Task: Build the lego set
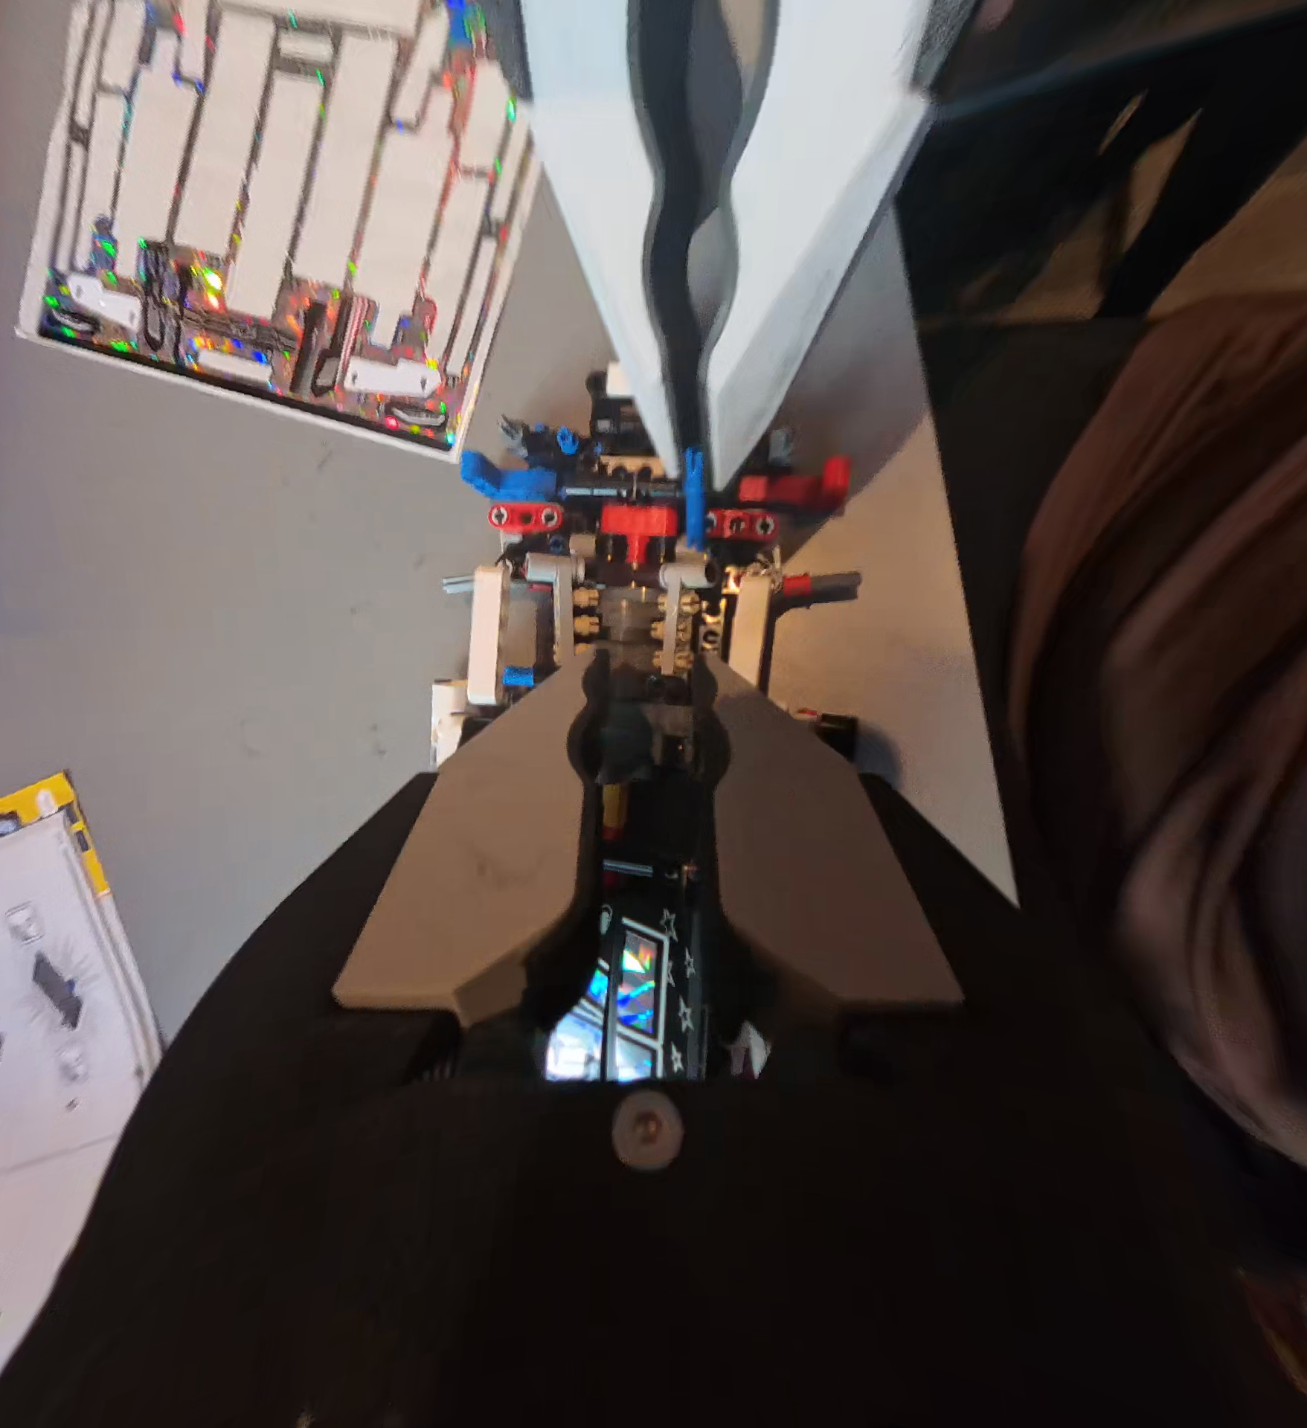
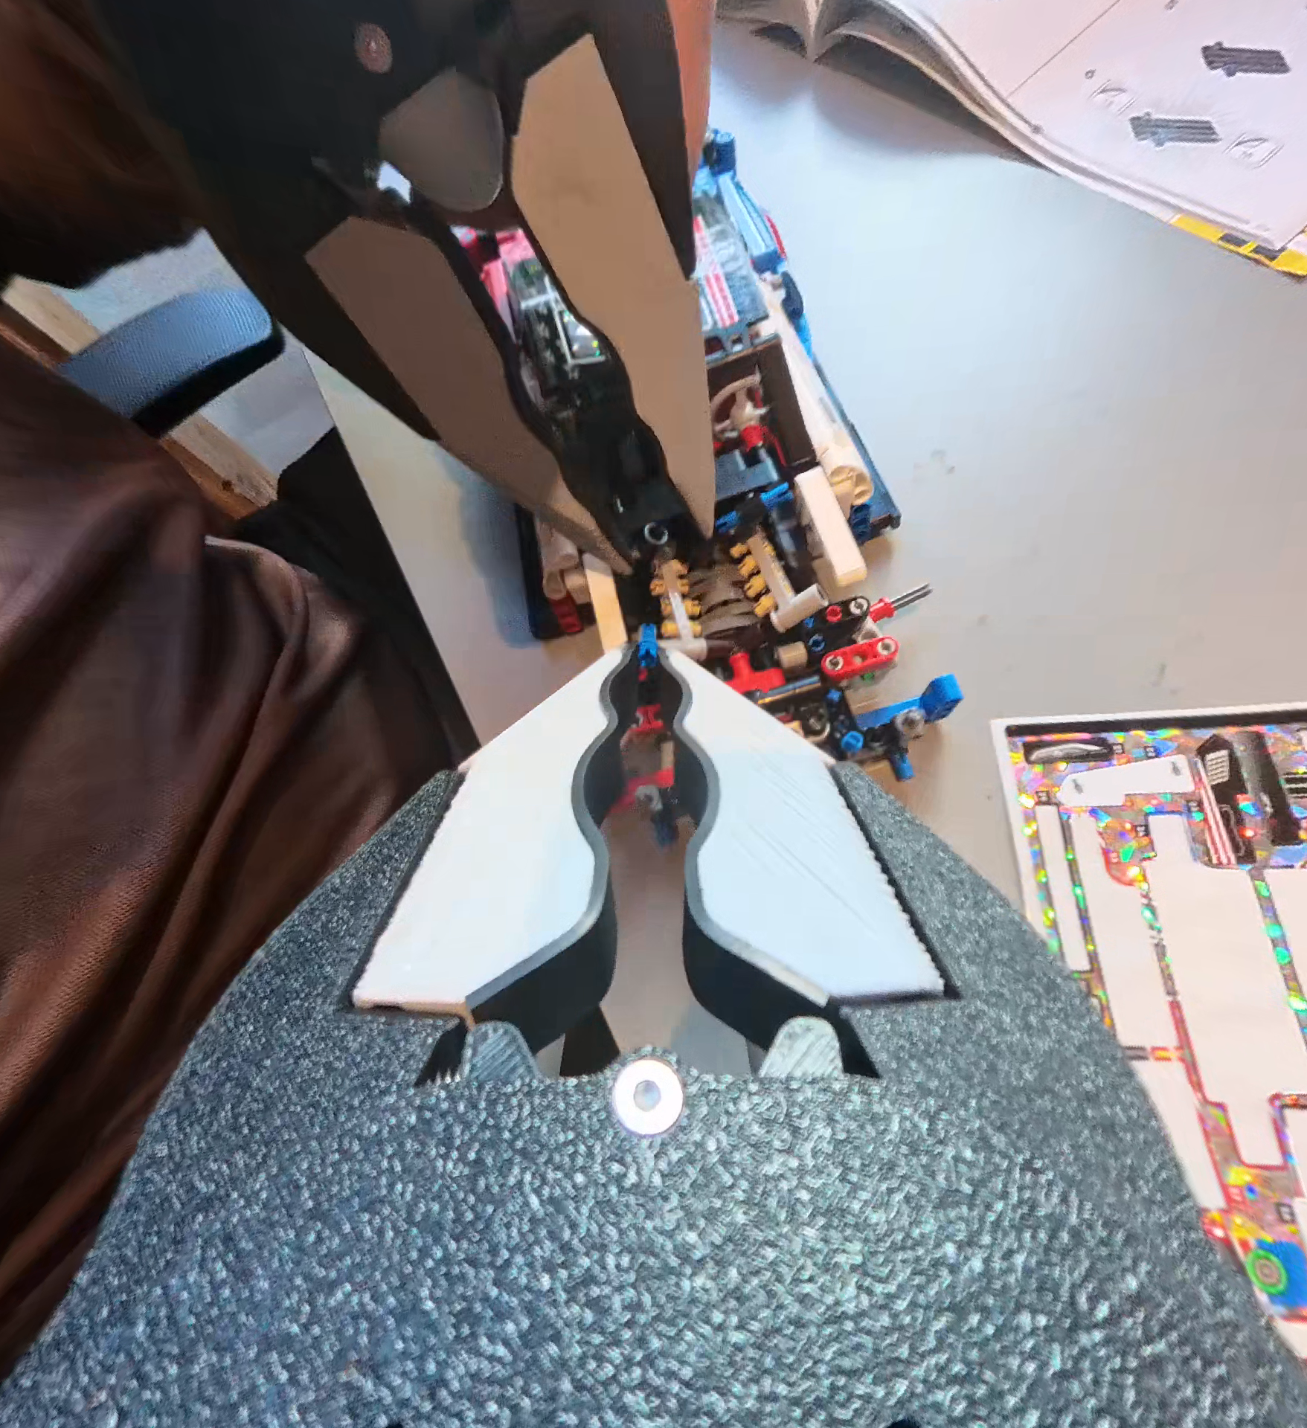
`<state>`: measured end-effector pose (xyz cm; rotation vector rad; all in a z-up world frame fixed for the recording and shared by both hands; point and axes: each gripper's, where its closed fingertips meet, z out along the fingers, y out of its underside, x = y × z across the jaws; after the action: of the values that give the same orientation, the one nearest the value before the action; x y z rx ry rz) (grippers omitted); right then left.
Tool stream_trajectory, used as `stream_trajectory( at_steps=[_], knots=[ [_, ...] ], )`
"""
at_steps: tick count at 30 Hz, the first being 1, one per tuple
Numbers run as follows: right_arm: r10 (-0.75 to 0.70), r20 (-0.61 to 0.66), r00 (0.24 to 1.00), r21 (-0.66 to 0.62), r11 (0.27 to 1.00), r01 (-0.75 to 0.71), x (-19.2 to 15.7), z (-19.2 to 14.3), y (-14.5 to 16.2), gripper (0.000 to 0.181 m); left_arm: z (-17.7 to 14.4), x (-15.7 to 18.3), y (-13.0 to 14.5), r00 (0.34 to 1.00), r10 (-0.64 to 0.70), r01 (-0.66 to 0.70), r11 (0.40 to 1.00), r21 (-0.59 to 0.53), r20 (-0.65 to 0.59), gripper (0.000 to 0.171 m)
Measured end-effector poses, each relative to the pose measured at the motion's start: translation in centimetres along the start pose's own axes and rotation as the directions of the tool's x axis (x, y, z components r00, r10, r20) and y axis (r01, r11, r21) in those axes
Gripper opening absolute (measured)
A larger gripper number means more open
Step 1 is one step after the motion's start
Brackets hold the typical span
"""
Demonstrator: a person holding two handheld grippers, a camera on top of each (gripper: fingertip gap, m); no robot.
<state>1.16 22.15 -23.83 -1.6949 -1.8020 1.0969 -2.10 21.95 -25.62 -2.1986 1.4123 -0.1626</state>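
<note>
No writing can be read. The open instruction booklet [image 2: 1145, 116] at one o'clock in the right wrist view shows only part drawings, blurred. The holographic sticker sheet [image 1: 279, 216] at eleven o'clock in the left wrist view carries shapes, no legible characters.

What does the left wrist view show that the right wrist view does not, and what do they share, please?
Only the left wrist view shows the holographic starred panel between the left gripper jaws, which close on the lego model. Only the right wrist view shows the model's long blue and white body and the chair beyond the table edge. Both show the right gripper pinching a small blue pin, the sticker sheet, the open instruction booklet and the grey table.
</note>
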Motion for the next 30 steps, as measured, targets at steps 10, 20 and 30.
stream_trajectory(
  at_steps=[10, 20, 30],
  knots=[
    [-0.082, -0.051, 0.995, 0.051, 0.995, 0.085, -0.3, 0.0, -0.3, 0.004, 0.6, -0.1, 0.7, 0.962, 0.054, -0.034, 0.996, -0.078, 0.266, 0.008],
    [-0.081, -0.039, 0.996, 0.047, 0.995, 0.083, 0.1, 2.0, 0.2, 0.005, -0.7, 0.5, -0.6, 0.825, 0.017, -0.081, 0.993, 0.088, 0.565, 0.0],
    [0.088, 0.059, 0.994, 0.104, 0.99, -0.094, 1.3, 2.6, -0.9, 0.004, -2.9, 0.8, 0.1, 0.888, -0.234, 0.145, 0.959, 0.242, 0.397, 0.02]
  ],
)
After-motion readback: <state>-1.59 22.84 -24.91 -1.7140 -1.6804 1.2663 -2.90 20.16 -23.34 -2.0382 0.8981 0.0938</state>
